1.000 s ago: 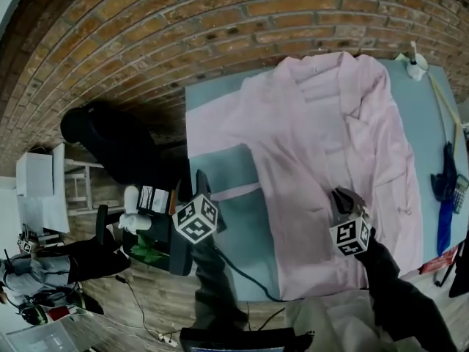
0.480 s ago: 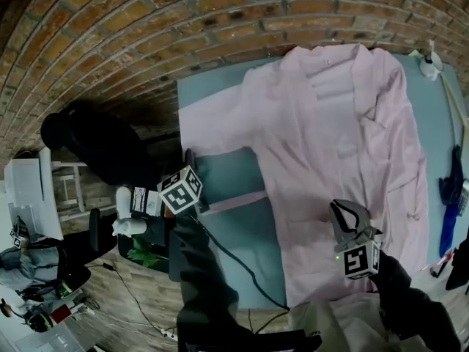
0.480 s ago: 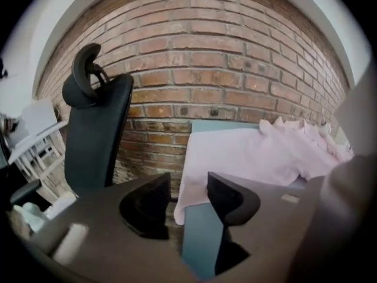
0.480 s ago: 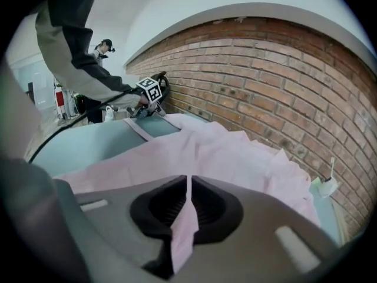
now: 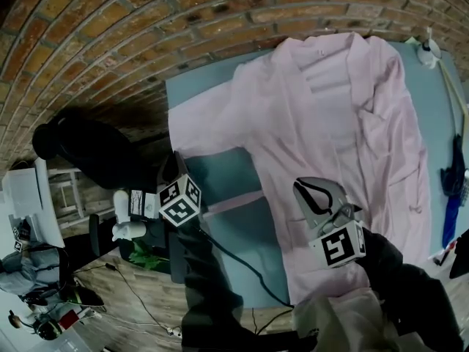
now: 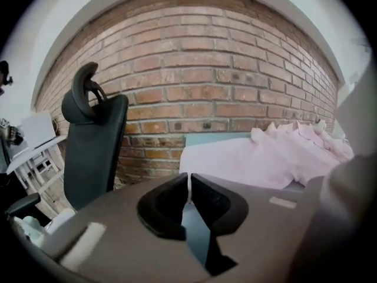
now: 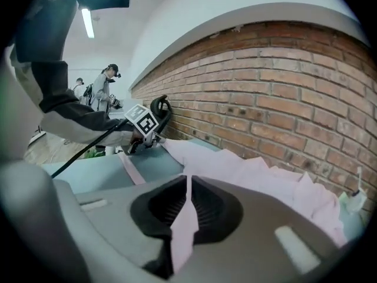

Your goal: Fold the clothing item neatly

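Plainly one shirt lies flat on one table. Its long axis runs 12 to 6 o'clock in the head view, with the collar pointing to 12, the hem to 6 and one sleeve spread toward 9. Two grippers hold it. The right gripper, at 5, pinches a fold of pink cloth. The left gripper, at 9, has its jaws pressed together on the sleeve's edge.

Office-like workroom, brick wall, office chair, blue-grey table, wood floor
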